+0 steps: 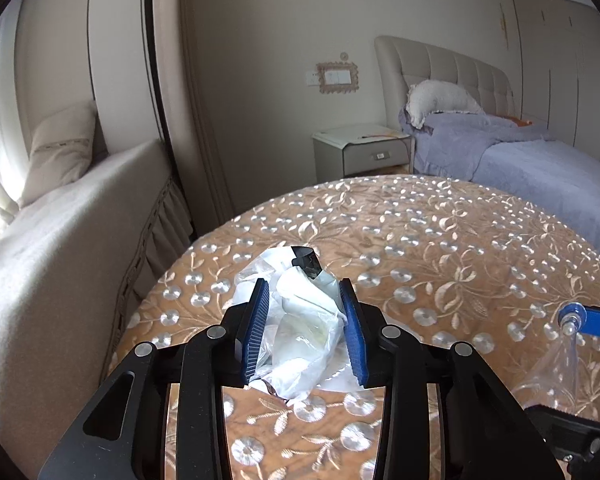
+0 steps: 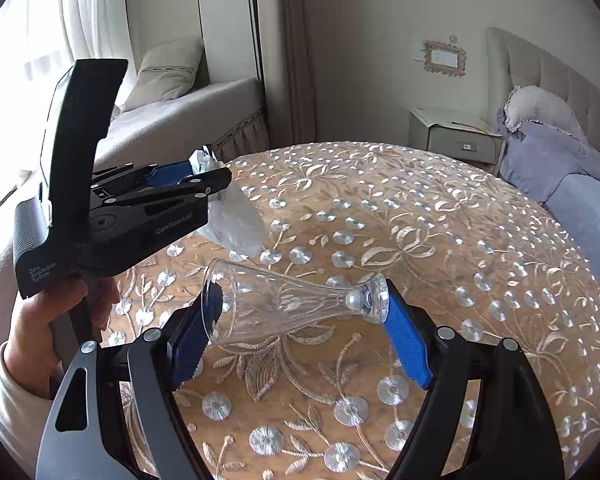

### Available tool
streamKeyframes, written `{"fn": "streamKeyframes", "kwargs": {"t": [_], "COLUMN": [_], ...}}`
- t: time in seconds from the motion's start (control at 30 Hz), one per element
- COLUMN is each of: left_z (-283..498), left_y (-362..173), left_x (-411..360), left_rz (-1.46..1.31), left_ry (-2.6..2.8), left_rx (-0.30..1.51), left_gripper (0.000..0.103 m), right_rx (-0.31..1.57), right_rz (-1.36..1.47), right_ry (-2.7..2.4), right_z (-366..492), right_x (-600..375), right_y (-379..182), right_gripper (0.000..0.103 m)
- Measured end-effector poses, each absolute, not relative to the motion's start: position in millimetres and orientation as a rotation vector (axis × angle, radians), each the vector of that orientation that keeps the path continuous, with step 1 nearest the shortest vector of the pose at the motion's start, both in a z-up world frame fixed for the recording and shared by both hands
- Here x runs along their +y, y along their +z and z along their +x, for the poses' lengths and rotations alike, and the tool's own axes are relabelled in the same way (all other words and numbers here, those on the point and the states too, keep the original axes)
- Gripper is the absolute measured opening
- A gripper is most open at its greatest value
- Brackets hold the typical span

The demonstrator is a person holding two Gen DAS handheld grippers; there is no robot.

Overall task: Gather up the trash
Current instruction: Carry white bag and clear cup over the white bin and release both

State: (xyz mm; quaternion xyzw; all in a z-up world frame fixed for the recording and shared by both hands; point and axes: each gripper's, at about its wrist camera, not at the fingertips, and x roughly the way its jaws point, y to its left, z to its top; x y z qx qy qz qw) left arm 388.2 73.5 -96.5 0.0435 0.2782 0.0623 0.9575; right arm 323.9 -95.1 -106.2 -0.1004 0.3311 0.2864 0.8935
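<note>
My left gripper (image 1: pixel 305 292) is shut on a crumpled white plastic wrapper (image 1: pixel 300 320) with a black corner, held just above the round table (image 1: pixel 440 240). It also shows in the right wrist view (image 2: pixel 216 178) with the wrapper (image 2: pixel 236 216) hanging from it. My right gripper (image 2: pixel 300 300) is shut on a clear plastic goblet (image 2: pixel 284 306) lying sideways, mouth against the left finger and foot against the right finger. The goblet also shows at the right edge of the left wrist view (image 1: pixel 556 356).
The table wears a brown cloth with embroidered flowers. A bed (image 1: pixel 540 160) with purple bedding stands behind at right, a nightstand (image 1: pixel 364 148) beside it. A cushioned window seat (image 1: pixel 60 240) with a pillow lies at left.
</note>
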Motion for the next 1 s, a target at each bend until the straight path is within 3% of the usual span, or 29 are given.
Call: {"fn": "streamKeyframes", "kwargs": {"t": [0.33,1.0], "left_z": [309.3,232.5], "left_y": [-71.7,-117.0], "left_x": [-1.7,-203.6], "left_rz": [0.068,0.144], "left_ry": [0.033,-0.393], "left_rx": [0.484,0.518], "left_gripper": [0.035,0.036], "right_rx": [0.606,0.594], "right_rz": [-0.163,-0.018], "right_ry": [0.48,0.056], "right_z": [257.5,146.1], "right_x": [-180.5,-381.4], "right_y": [-70.8,-92.5], "right_gripper": [0.079,0.079]}}
